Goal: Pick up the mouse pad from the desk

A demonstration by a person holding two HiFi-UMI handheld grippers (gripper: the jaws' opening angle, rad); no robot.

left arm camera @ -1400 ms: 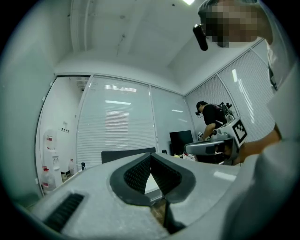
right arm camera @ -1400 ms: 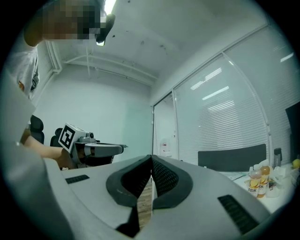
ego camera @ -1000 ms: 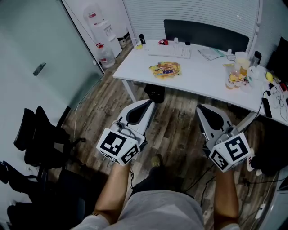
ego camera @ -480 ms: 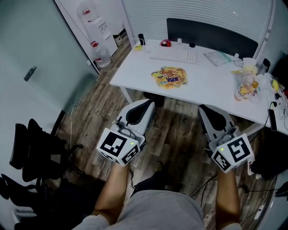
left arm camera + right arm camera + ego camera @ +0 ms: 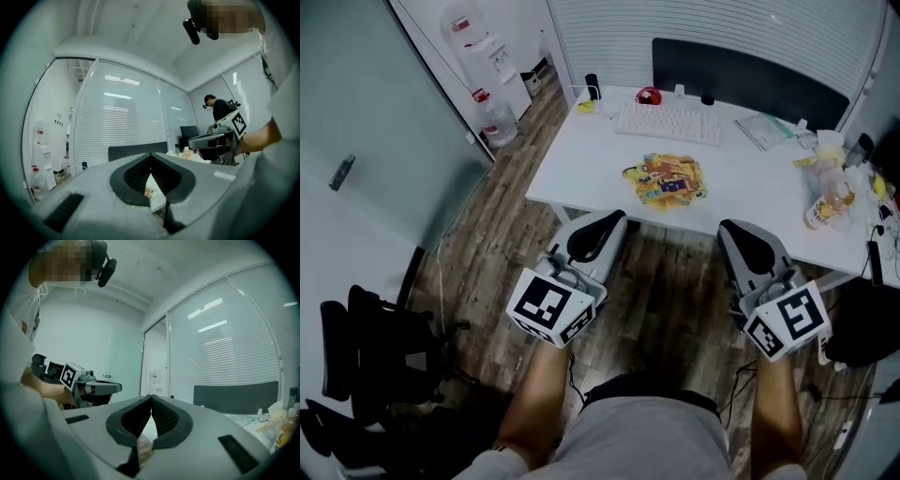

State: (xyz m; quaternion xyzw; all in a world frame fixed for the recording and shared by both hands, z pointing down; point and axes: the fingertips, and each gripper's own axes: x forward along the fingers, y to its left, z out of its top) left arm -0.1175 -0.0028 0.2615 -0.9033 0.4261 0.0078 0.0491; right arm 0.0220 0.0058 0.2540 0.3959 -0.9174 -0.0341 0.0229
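Approach is the step in hand, as I judge it. The flat yellow-and-orange printed mouse pad (image 5: 667, 180) lies untouched on the white tabletop (image 5: 581, 169), close to its near edge. It is ahead of both pairs of fingers and roughly between their lines.

The grey left gripper (image 5: 604, 225) and grey right gripper (image 5: 737, 232) hang level over the wood-plank floor (image 5: 675, 300), short of the tabletop edge. Each has its fingers pressed together with nothing between them.

The next move calls for bringing one gripper over the edge, parting its fingers and working one under the pad's rim. The pad lies flush and looks likely to slide rather than lift, so the other gripper could pin it.

Beyond the pad from the fingers sits a white keyboard (image 5: 668, 123), with a small red object (image 5: 649, 95) and a dark upright panel (image 5: 750, 82) farther off. A clear bottle (image 5: 823, 208) stands ahead of the right fingers and to their outer side, well apart from the pad. Only the tabletop edge stands between fingers and pad.
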